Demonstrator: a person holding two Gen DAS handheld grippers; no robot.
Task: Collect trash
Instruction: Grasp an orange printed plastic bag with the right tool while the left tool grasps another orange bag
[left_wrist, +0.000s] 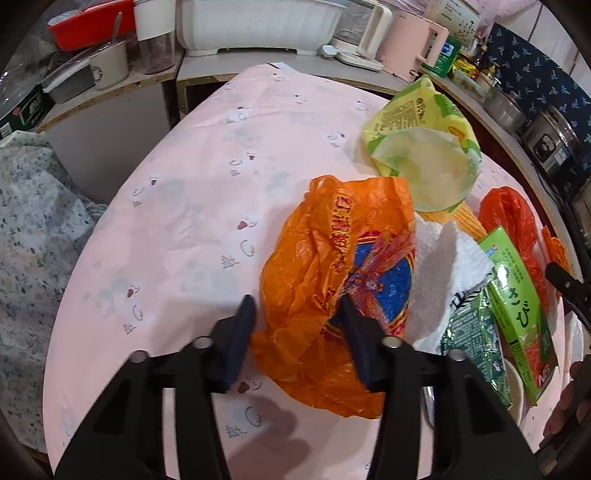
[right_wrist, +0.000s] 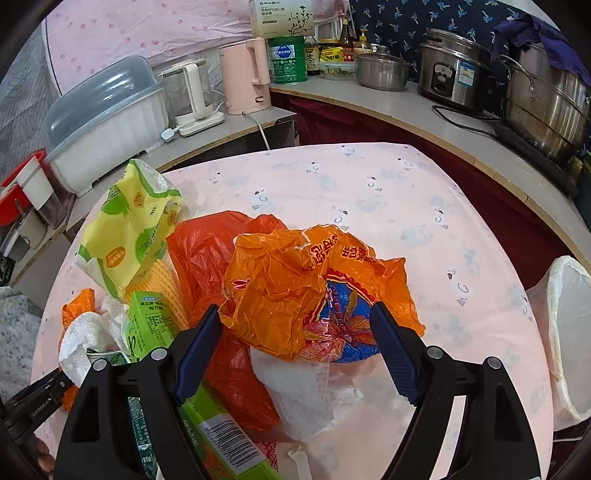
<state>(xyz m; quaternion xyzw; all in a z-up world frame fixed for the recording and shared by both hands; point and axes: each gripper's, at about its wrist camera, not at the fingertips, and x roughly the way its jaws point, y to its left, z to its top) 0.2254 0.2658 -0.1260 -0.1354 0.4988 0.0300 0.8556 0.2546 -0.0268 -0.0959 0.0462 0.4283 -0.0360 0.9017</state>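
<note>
A crumpled orange plastic bag (left_wrist: 332, 280) with a blue and red print lies on the pink table (left_wrist: 207, 184). My left gripper (left_wrist: 297, 332) is open, its fingers either side of the bag's near-left edge. In the right wrist view my right gripper (right_wrist: 295, 343) is open around another printed orange bag (right_wrist: 295, 280) that lies on white paper towel (right_wrist: 306, 391). A red-orange bag (right_wrist: 207, 251), a green box (right_wrist: 147, 325), a yellow-green wrapper (right_wrist: 125, 229) and a yellow cloth (right_wrist: 166, 291) lie beside it.
A white-lined bin (right_wrist: 569, 332) stands at the table's right edge. Counters behind hold a pink kettle (right_wrist: 247, 77), a dish rack (right_wrist: 107, 122), a rice cooker (right_wrist: 454, 70) and steel pots (right_wrist: 543, 107). A floral cloth (left_wrist: 33, 229) lies left of the table.
</note>
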